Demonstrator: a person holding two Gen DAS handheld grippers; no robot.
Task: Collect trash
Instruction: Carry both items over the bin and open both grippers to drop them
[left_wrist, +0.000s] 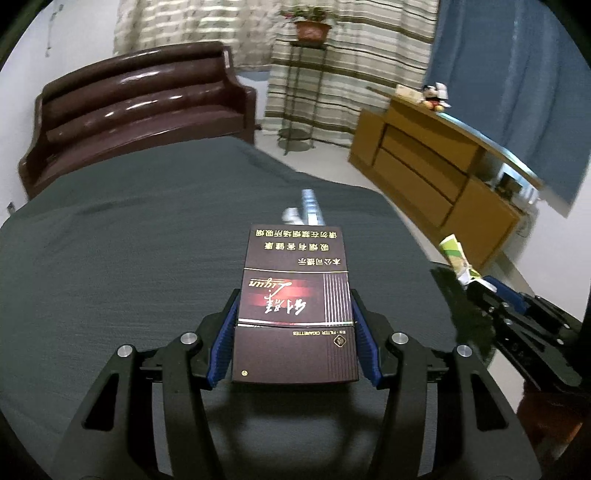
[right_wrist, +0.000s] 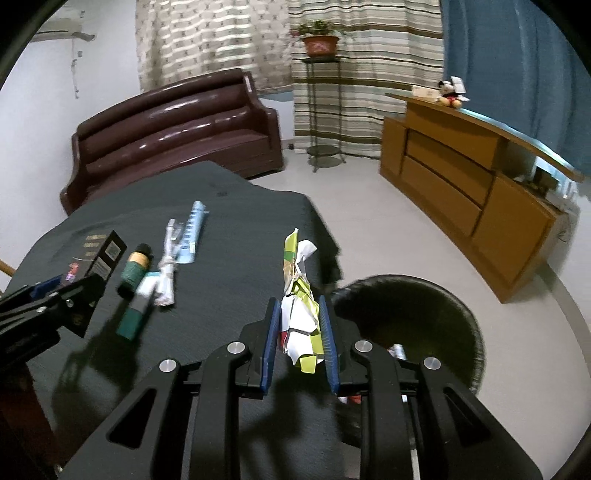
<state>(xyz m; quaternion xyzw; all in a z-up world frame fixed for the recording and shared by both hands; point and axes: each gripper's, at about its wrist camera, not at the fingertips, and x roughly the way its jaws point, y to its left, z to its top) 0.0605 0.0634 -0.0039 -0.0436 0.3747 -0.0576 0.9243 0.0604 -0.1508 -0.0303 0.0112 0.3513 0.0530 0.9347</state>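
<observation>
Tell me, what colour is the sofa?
The sofa is shiny dark maroon-brown; the right wrist view shows it best.

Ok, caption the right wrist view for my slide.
Right hand-held gripper holds crumpled paper beside a black bin.

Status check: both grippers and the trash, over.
Left gripper shut on cigarette box. Right gripper shut on crumpled paper, beside black bin. Green tube, plastic wrappers left on table. Path unobstructed.
</observation>
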